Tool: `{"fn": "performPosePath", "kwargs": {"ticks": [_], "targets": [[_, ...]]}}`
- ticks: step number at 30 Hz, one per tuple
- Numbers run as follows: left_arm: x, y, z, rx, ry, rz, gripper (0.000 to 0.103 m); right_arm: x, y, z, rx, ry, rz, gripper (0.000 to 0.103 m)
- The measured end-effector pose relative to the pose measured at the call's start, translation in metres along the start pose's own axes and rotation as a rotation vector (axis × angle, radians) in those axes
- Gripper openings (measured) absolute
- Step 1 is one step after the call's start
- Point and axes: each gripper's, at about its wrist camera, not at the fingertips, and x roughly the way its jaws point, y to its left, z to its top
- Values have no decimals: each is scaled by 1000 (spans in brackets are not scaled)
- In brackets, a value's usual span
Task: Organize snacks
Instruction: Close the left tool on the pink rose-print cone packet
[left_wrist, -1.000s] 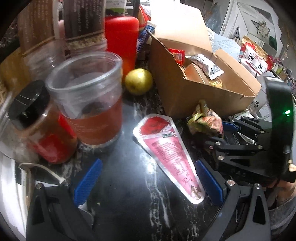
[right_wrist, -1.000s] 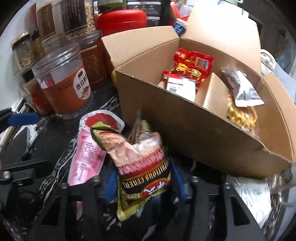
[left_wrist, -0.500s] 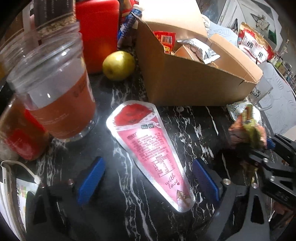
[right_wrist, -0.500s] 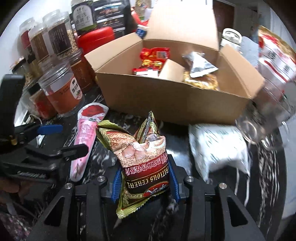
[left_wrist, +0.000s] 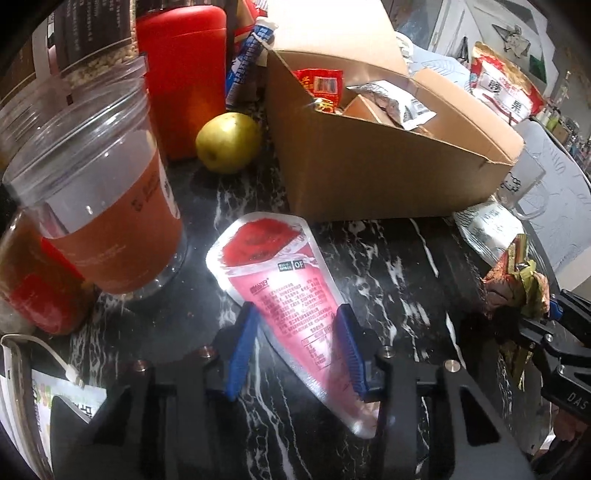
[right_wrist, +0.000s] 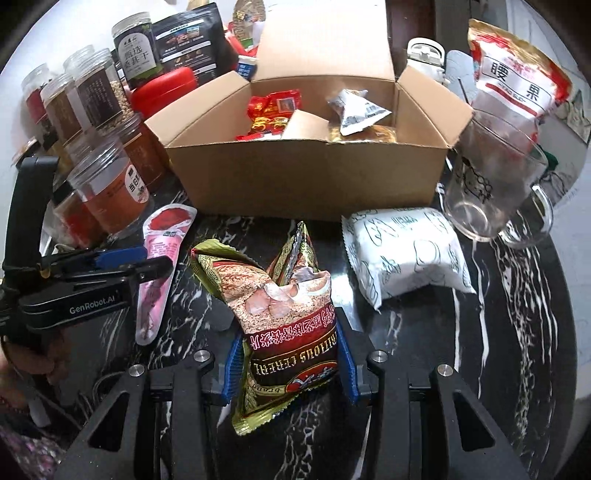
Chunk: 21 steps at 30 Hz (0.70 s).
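A pink cone-shaped snack packet (left_wrist: 280, 280) lies flat on the black marble top, its wide end toward the open cardboard box (left_wrist: 369, 177). My left gripper (left_wrist: 297, 347) is closing, and its blue pads touch both edges of the packet's narrow half. From the right wrist view, the left gripper (right_wrist: 157, 258) comes in from the left over the same packet (right_wrist: 162, 236). My right gripper (right_wrist: 290, 354) is shut on a gold and red cereal bag (right_wrist: 284, 306), held upright in front of the box (right_wrist: 303, 177). Several snack packets sit inside the box.
Clear plastic jars (left_wrist: 110, 206), a red canister (left_wrist: 184, 74) and a yellow-green fruit (left_wrist: 227, 142) crowd the left of the box. A white packet (right_wrist: 406, 251), a glass mug (right_wrist: 491, 184) and a large cashew bag (right_wrist: 517, 85) are to its right.
The left gripper's jaws went from wide apart to narrow around the pink packet as it came down over it. The right gripper drew back from the box with the cereal bag and rolled level.
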Motion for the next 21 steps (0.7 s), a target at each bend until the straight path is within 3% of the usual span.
{"fn": "performPosePath", "kwargs": {"ticks": [5,10,14,17,18,19,21], "targets": [[-2,-15,-5,42,5,-50,40,-4,-2,-8,19,0,1,42],[-3,-8,-4,-33,-1,-72,40,-11,-4,-15,38,-4,-5,42],[-1,-12,-2,-14,6,-30,45,-17,-5,-18,49,-13,-11,42],[3,-19,1,-15,19,-12,69,-19,-5,-19,51,-17,-13,42],[5,-22,1,-15,32,-4,88,-19,-5,-19,52,-18,-12,42],[8,-24,2,-14,50,3,99,-19,-5,-19,54,-19,-11,42],[13,-31,3,-3,59,31,101,-21,-6,-19,56,-21,-12,42]]}}
